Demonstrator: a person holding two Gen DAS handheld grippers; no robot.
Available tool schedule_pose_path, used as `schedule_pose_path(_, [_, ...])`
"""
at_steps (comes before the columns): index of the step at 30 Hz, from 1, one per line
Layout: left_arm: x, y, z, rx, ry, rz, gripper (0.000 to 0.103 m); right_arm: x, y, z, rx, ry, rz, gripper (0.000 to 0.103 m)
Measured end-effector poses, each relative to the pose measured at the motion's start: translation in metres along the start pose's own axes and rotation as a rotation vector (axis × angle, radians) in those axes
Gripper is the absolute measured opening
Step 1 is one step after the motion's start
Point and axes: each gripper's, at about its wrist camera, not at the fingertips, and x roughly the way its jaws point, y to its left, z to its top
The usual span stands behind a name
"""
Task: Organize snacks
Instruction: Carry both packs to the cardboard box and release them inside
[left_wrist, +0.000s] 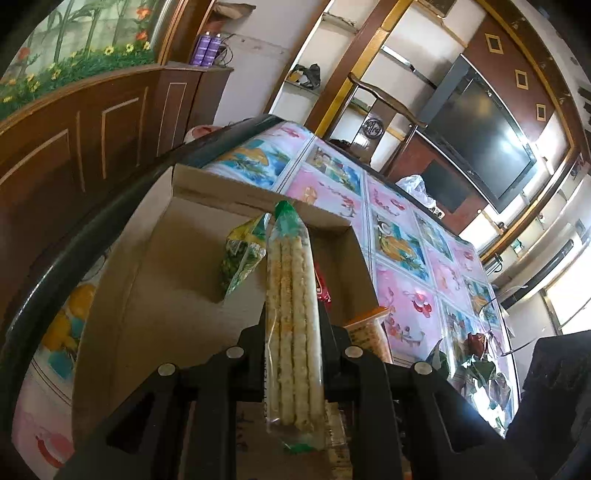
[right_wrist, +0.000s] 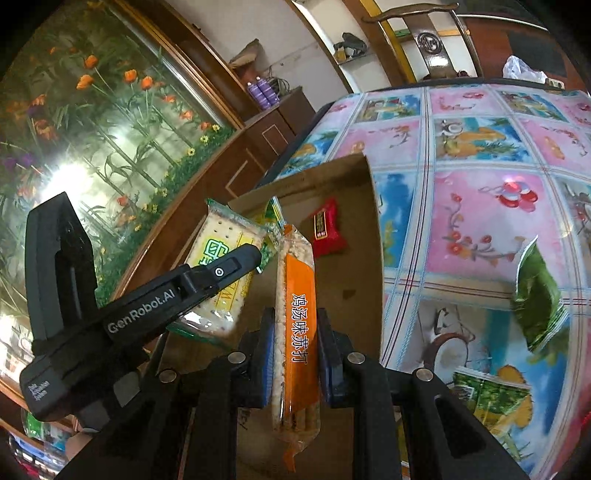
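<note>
Wood-panelled walls, a flower mural and a dark television surround a counter (left_wrist: 406, 295) covered in a pink and blue patterned cloth, with an open cardboard box (left_wrist: 166, 288) sitting at its near left edge. From the left wrist view, the left claw (left_wrist: 293, 343) is pinching a clear green-ended cracker pack (left_wrist: 291, 314) edge-on above the box, where a yellow-green packet (left_wrist: 242, 254) leans inside and a red packet (left_wrist: 321, 290) peeks out behind the held pack; an orange-topped pack (left_wrist: 367, 332) shows just to the right. From the right wrist view, the right claw (right_wrist: 295, 354) is pinching an orange cracker pack (right_wrist: 297, 325) upright over the same cardboard box (right_wrist: 351, 258), the red packet (right_wrist: 327, 230) lying on the box floor toward its far wall. The left claw (right_wrist: 255, 260) appears here too, holding its green-ended cracker pack (right_wrist: 221, 258) just beside the orange one. A green bag (right_wrist: 537, 299) lies on the counter (right_wrist: 461, 206) to the right, outside the box. Both packs look ready to go in; it seems wise to lower one at a time, keep them flat against a box wall, and release only once each pack is resting on the floor.
</note>
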Motion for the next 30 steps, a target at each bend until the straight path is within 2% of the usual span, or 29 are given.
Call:
schedule_pose_path(15, [0.011,-0.001,-0.003,0.009,0.064,0.033,0.018,0.006,0.004,-0.004,-0.048,0.003,-0.026,0.022])
schedule_pose_path(24, [0.011,0.000,-0.004,0.002,0.056,0.030,0.019,0.006,0.009,-0.005,-0.089,-0.006,-0.056,0.024])
schedule_pose_path(30, [0.009,-0.003,-0.005,0.010,0.045,0.037,0.029,0.004,0.011,-0.005,-0.108,-0.019,-0.079,0.025])
